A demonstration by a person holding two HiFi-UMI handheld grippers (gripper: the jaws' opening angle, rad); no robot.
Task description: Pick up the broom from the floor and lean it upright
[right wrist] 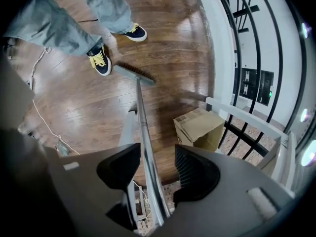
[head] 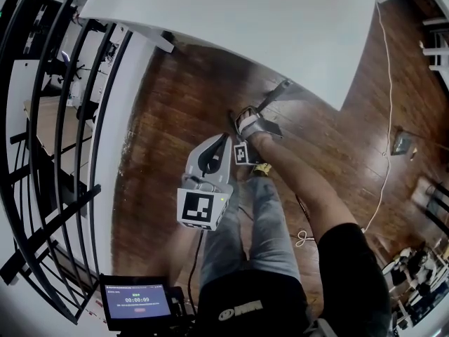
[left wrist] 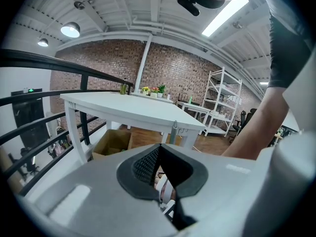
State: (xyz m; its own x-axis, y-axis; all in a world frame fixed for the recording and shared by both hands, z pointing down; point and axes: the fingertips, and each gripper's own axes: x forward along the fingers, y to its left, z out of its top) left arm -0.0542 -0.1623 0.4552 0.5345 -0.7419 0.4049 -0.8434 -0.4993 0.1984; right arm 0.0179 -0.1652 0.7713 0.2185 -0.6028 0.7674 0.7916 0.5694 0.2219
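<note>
- The right gripper points steeply down with its jaws wide apart. The broom handle runs between them, close to the pad at that view's left, with a clear gap to the other pad.
- Just beside the handle under the jaws stands a white table leg.
- From the jaws the handle runs down to the broom head, which rests on the wooden floor, so the broom stands near upright.
- Next to the broom head is the person's shoe, dark with yellow laces.
- Off to the side of the jaws a cardboard box sits on the floor, with a black railing past it.
- The left gripper is held apart from the broom, its jaws closed together on nothing.
- Ahead of it stands the white table, with the handle's top end at its near edge and a brick wall behind.
</note>
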